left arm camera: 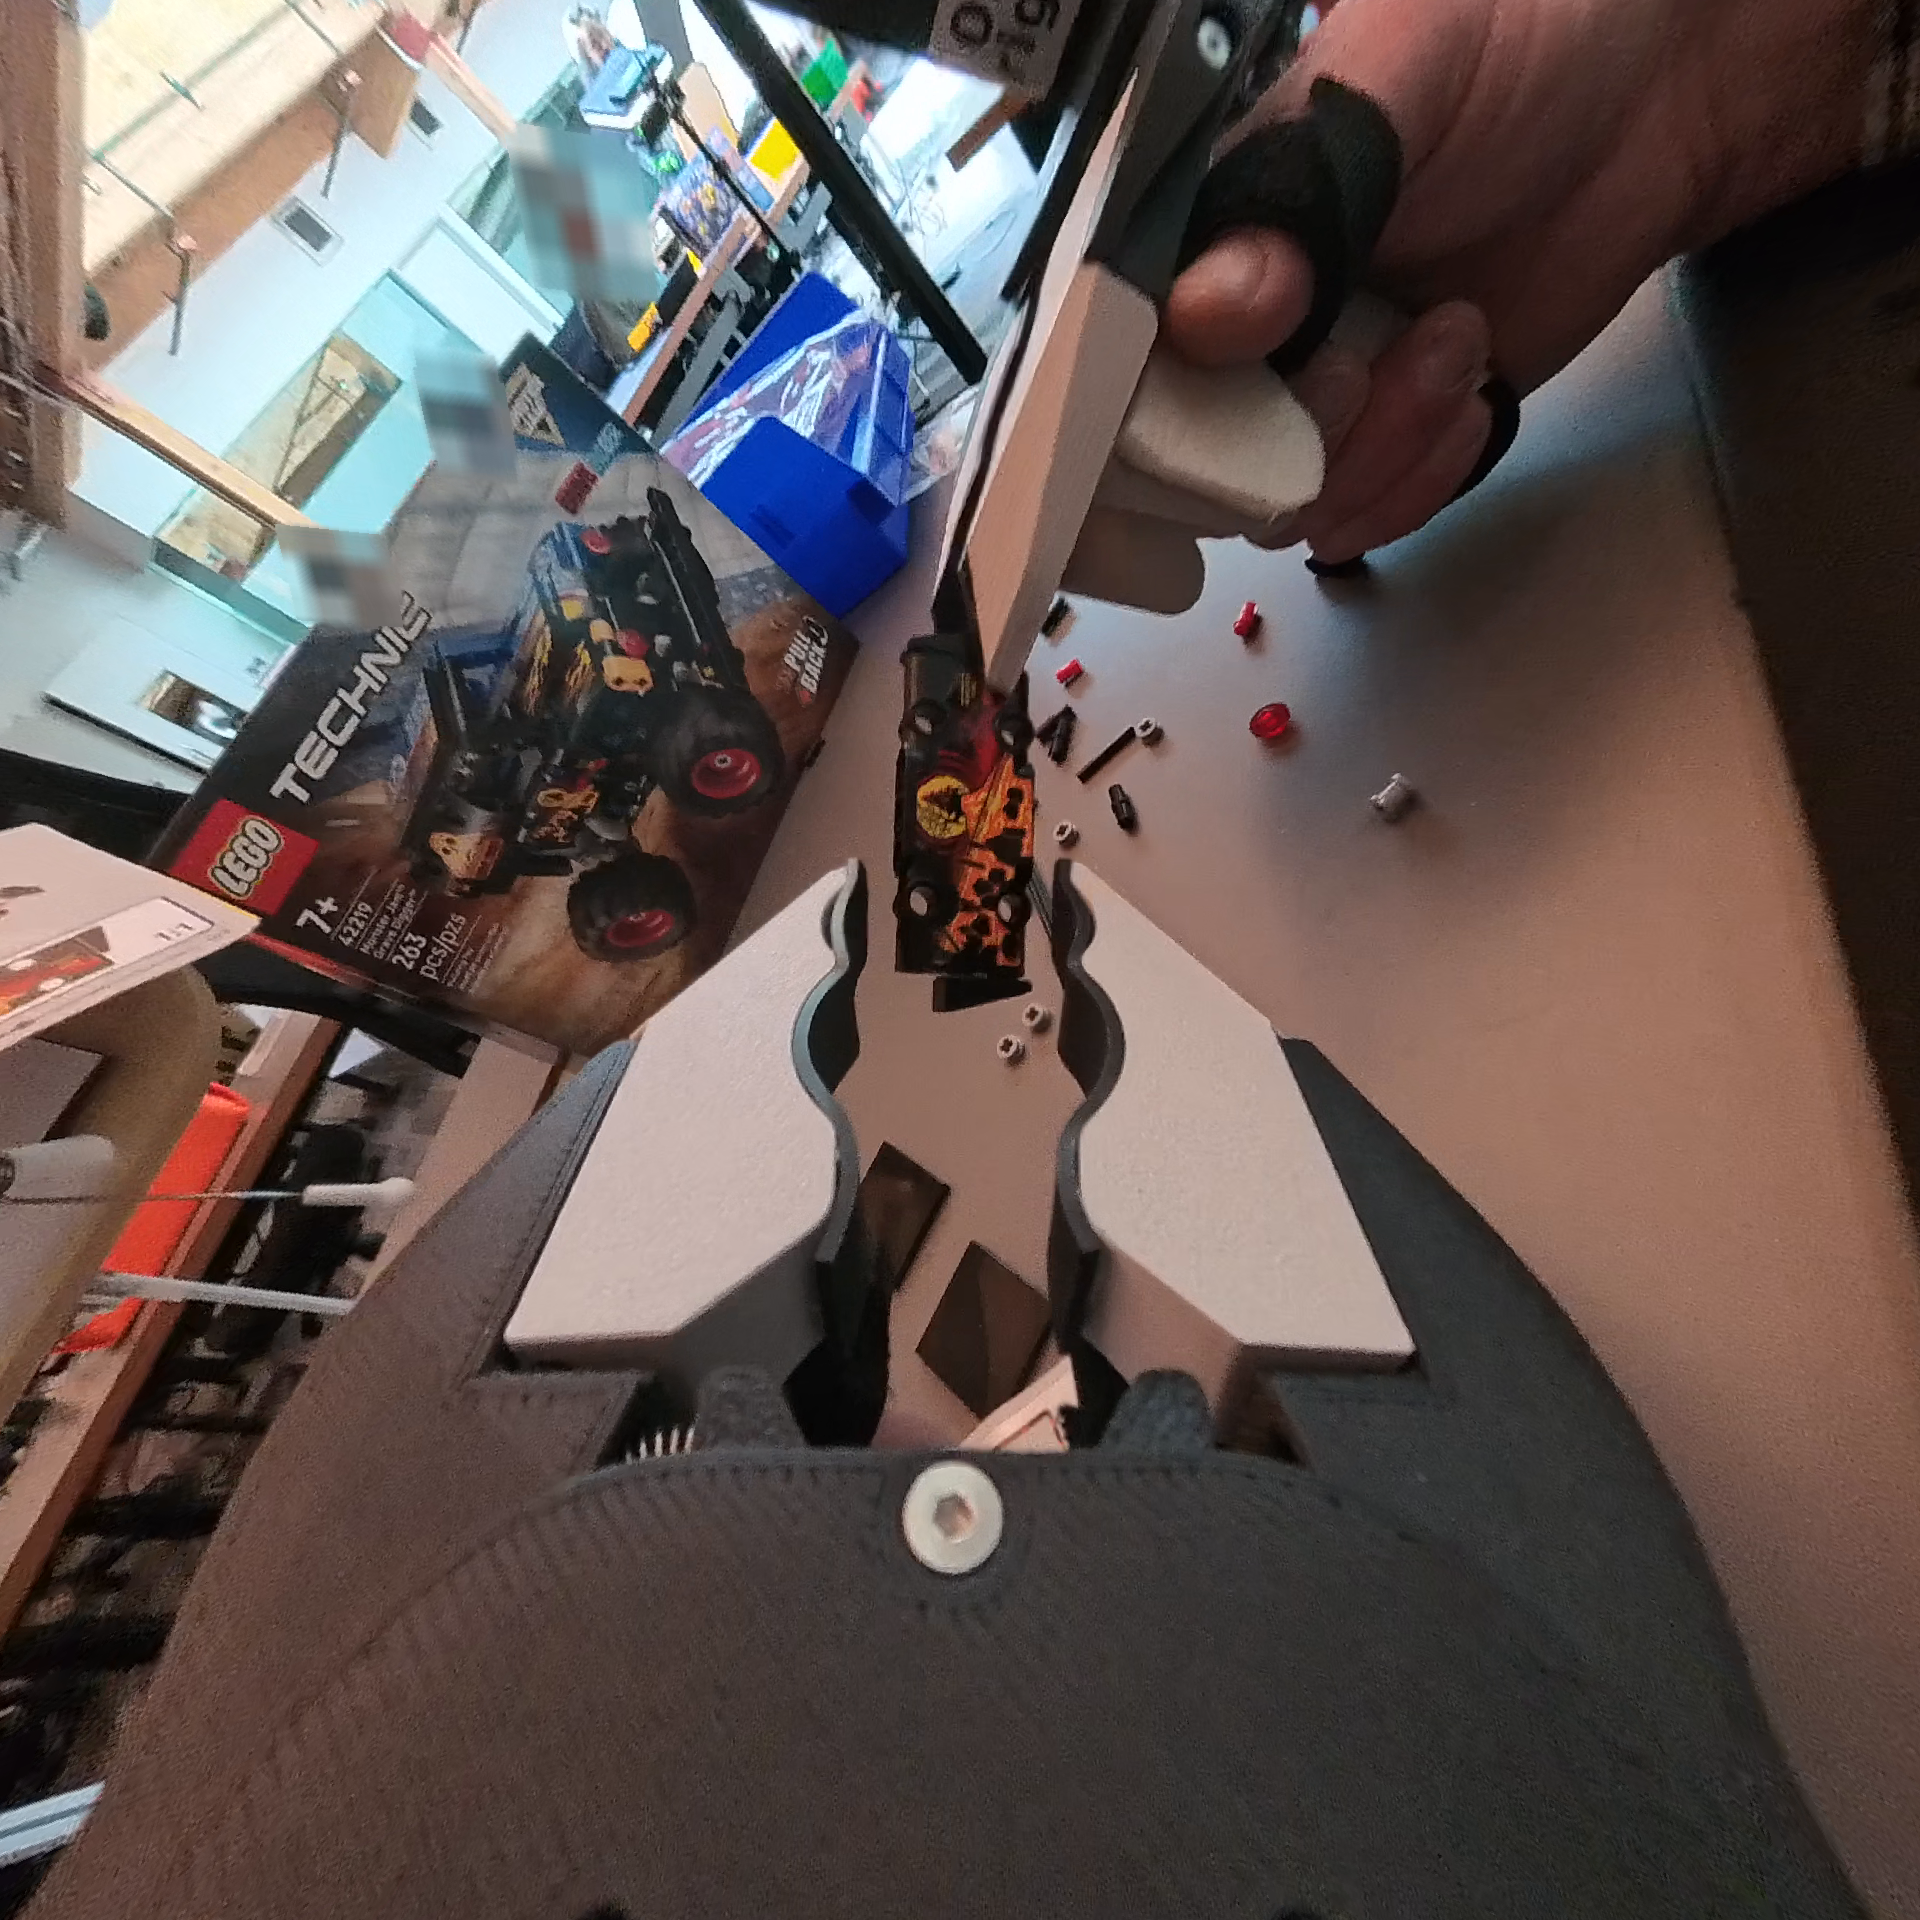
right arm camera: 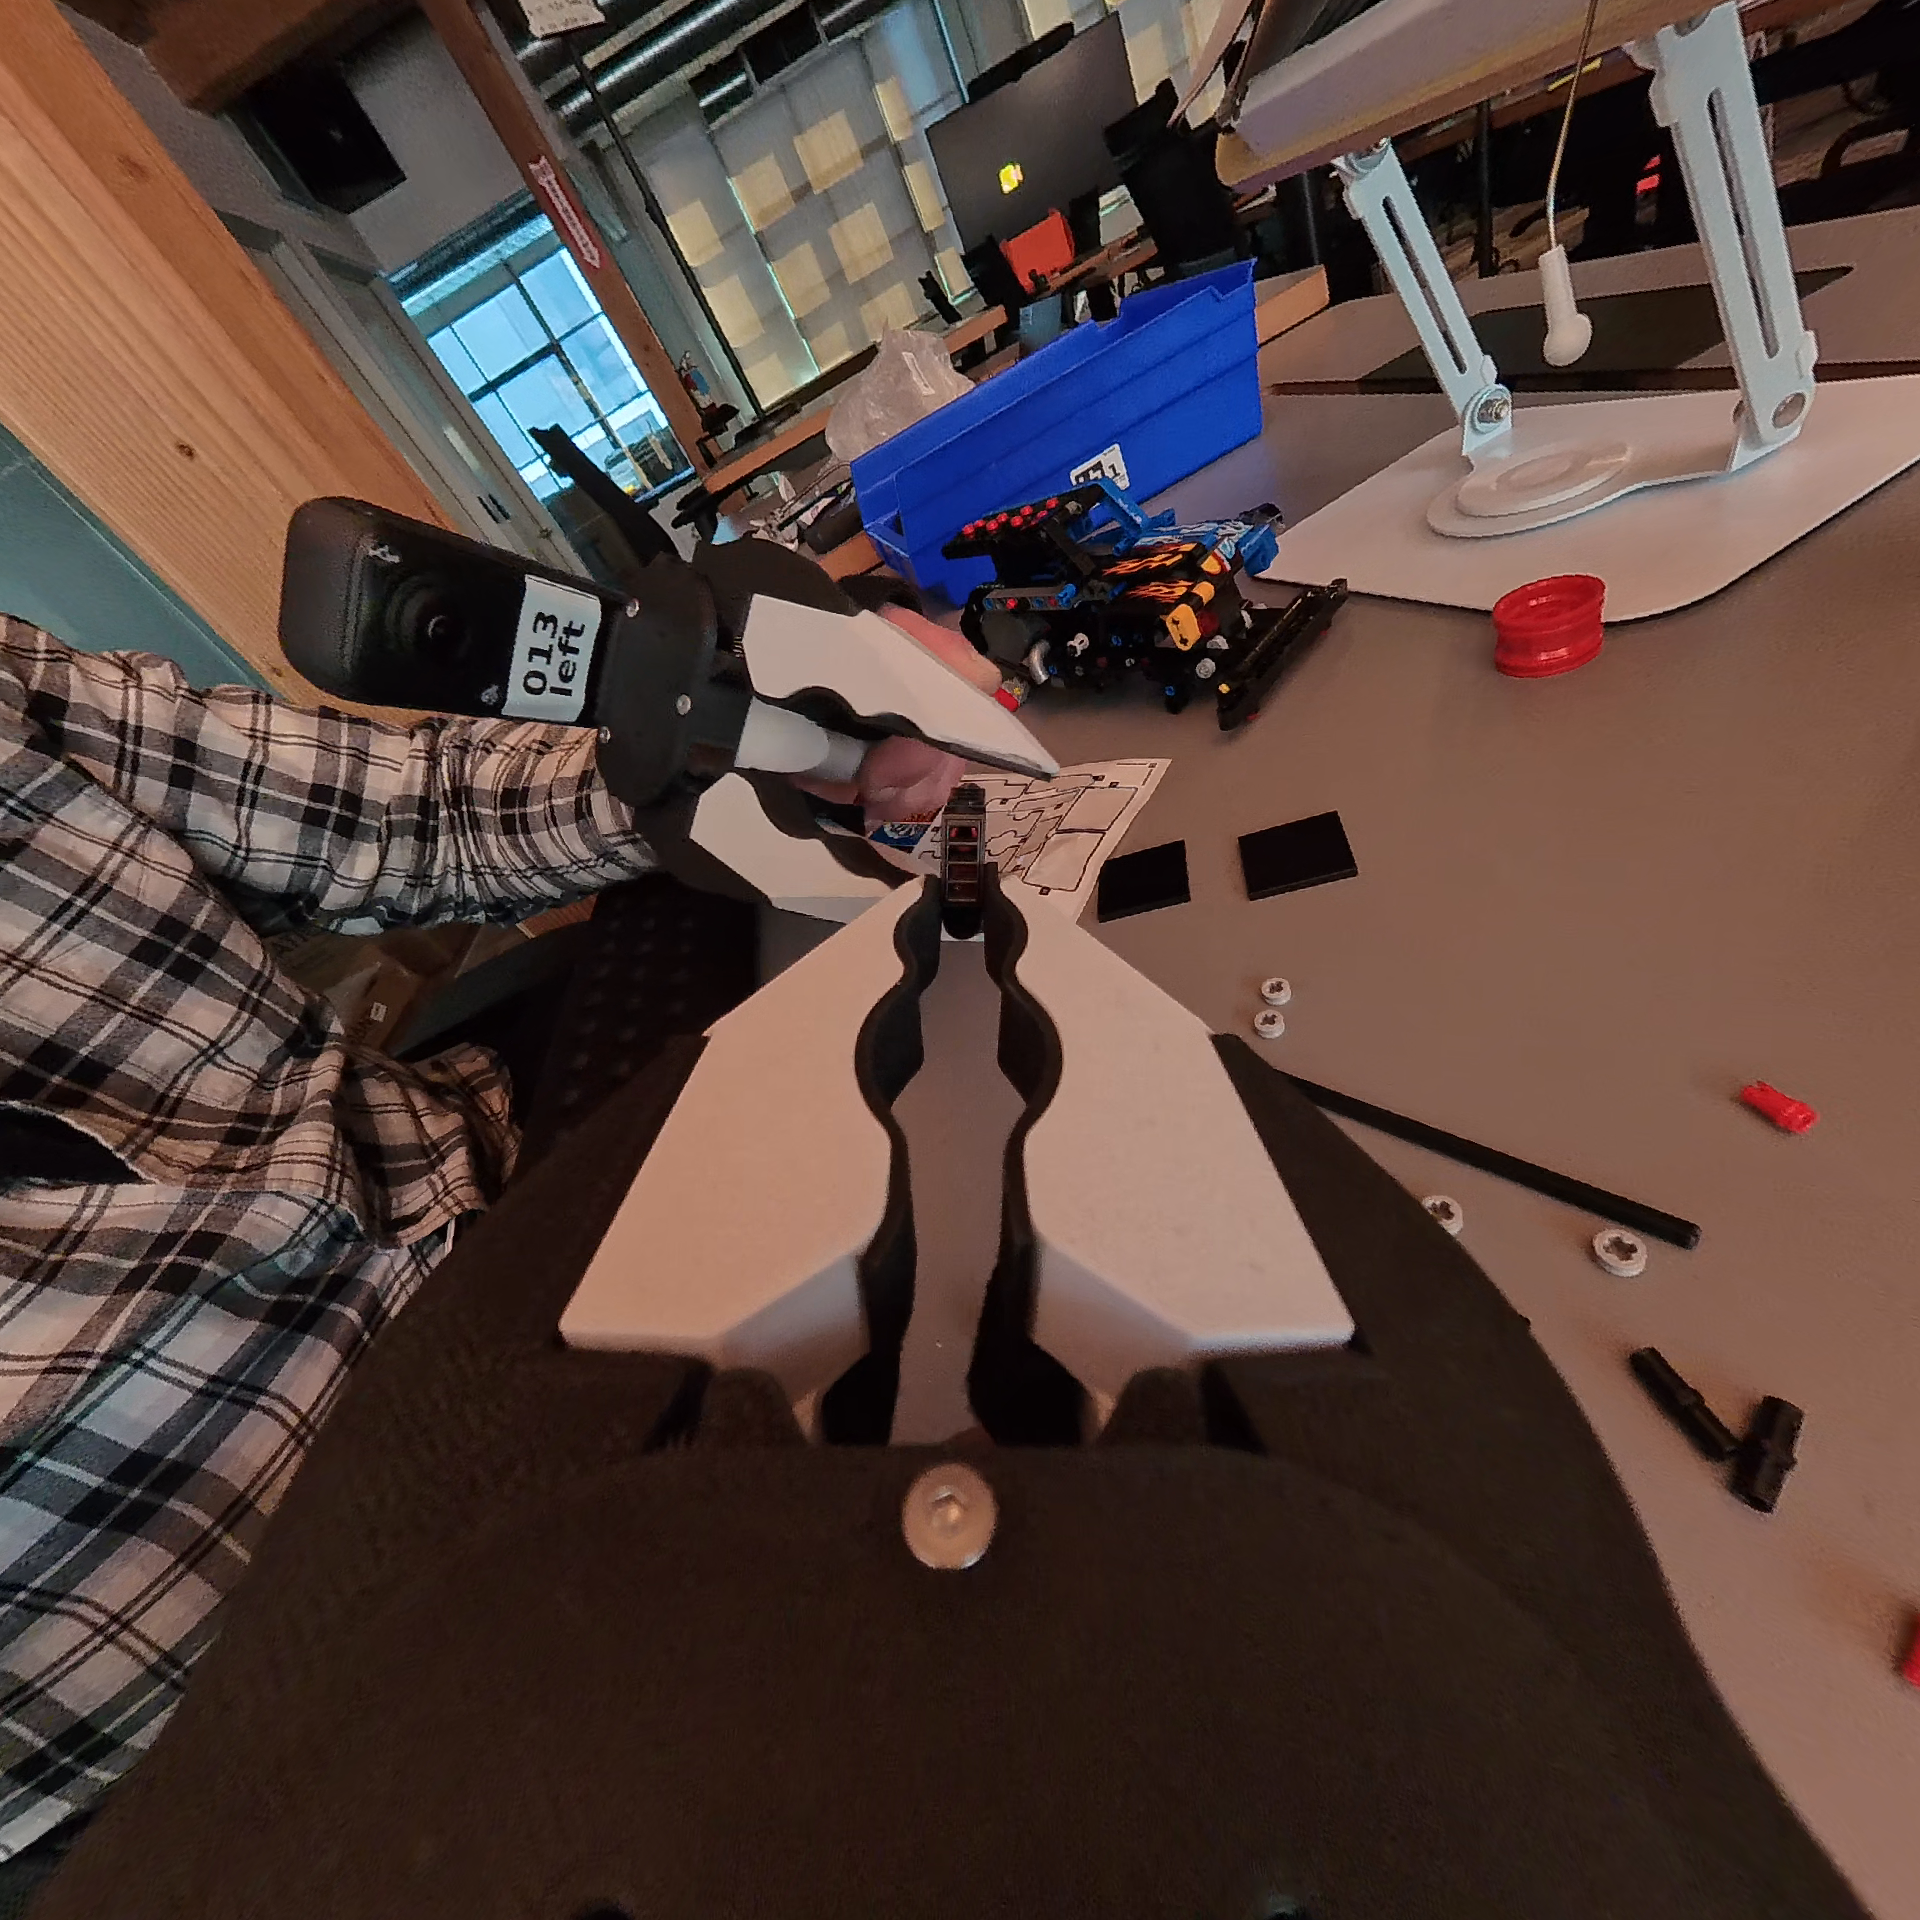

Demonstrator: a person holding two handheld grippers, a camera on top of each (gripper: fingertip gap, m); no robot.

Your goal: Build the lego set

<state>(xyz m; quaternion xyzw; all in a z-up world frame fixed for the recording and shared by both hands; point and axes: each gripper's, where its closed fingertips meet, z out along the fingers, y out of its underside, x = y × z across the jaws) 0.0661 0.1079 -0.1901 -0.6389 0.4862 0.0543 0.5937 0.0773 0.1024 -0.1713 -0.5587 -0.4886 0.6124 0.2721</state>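
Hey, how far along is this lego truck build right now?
Partly done. A truck chassis with flame panels stands assembled by the blue bin. In hand: the right gripper is shut on a black flame-printed panel piece, while the left gripper is open around its lower end. Still left: a red wheel hub, a black axle, and small loose pins and bushes lie unattached on the table.
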